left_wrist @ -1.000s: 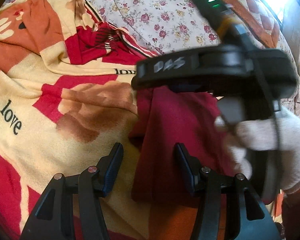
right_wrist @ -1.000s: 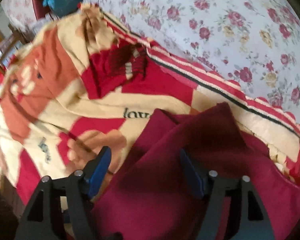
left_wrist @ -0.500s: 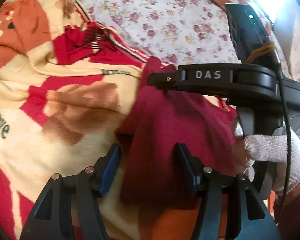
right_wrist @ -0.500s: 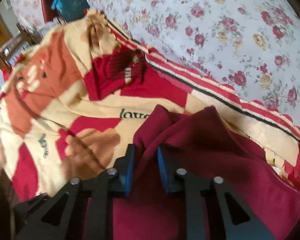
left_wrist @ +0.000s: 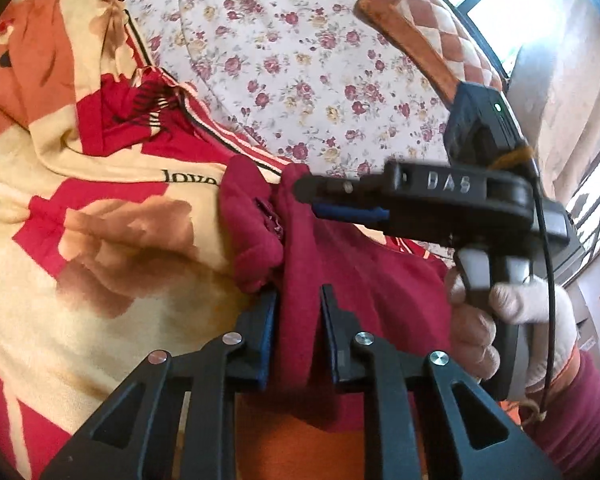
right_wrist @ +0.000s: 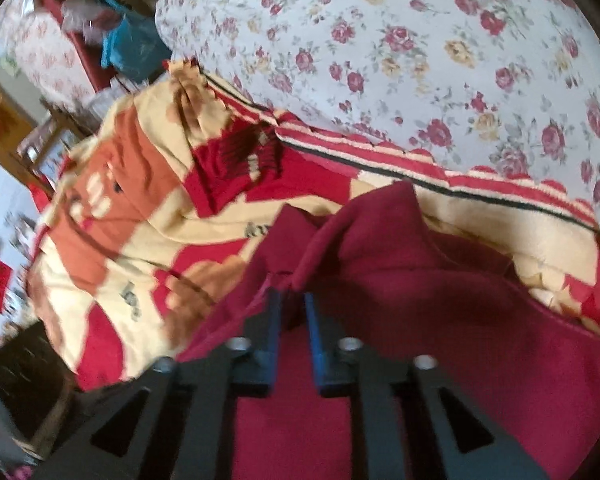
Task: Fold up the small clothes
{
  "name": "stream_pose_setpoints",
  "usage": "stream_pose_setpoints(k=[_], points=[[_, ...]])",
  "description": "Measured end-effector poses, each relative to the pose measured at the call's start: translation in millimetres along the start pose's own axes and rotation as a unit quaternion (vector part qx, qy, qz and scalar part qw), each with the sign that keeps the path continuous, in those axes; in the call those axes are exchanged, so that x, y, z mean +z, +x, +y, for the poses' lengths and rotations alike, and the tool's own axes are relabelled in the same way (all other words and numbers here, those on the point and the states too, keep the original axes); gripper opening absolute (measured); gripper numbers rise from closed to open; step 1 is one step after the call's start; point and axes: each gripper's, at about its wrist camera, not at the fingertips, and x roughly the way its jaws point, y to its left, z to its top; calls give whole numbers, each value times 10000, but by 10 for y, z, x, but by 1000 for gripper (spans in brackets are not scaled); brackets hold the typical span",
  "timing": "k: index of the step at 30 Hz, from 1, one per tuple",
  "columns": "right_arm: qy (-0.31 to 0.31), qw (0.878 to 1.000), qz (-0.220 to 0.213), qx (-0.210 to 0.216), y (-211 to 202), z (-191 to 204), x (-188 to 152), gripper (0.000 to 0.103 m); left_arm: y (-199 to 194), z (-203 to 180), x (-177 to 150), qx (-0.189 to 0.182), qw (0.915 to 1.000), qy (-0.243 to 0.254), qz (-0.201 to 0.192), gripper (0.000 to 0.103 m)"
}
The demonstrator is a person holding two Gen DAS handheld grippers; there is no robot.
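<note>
The dark red garment [left_wrist: 364, 280] lies bunched on a red, cream and orange blanket [left_wrist: 100, 248] printed with the word "love", and both grippers have hold of it. The left gripper [left_wrist: 298, 300] has clamped down on a raised fold of the red cloth: the fabric fills the space between its two blue-lined fingers [left_wrist: 266, 320] and bulges out ahead of the tips, where a rolled edge of the garment sits just to the left of the jaws. Beyond and to the right of those jaws, the right gripper [left_wrist: 312, 200] comes in from the side, its tips buried in a higher ridge of the same garment, with a white-gloved hand [left_wrist: 512, 320] wrapped around its handle. From the right wrist view, the right gripper [right_wrist: 292, 300] has its jaws close together with a gathered peak of the red cloth [right_wrist: 380, 280] pinched between them; they have just eased apart slightly, yet the fabric sits between the pads. The rest of the garment spreads away to the right of these jaws. Past the blanket, ahead of both grippers, stretches a floral bedsheet [right_wrist: 420, 60].
</note>
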Motion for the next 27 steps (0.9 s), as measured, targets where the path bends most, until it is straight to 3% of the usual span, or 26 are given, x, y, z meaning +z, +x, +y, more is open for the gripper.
stream_pose_setpoints(k=[2, 4, 11, 17, 21, 23, 27], points=[[1, 10000, 95, -20, 24, 43, 38, 55, -19, 2, 12, -36, 10000, 34, -39, 0], [-14, 9992, 333, -217, 127, 84, 97, 62, -22, -31, 18, -19, 9999, 112, -58, 0], [-614, 9828, 1159, -1297, 756, 363, 330, 71, -6, -76, 3, 40, 9996, 279, -9, 0], [-851, 9736, 1248, -1713, 972, 414, 309, 73, -9, -64, 3, 43, 9996, 265, 33, 0], [-1054, 9744, 1050, -1687, 851, 394, 240, 56, -10, -69, -1, 40, 9995, 301, 54, 0], [-1066, 9778, 933, -1545, 740, 362, 198, 40, -15, -82, -4, 20, 9994, 339, 53, 0], [-967, 9855, 631, -1244, 434, 277, 123, 23, -31, -95, -8, 51, 9995, 327, -2, 0]])
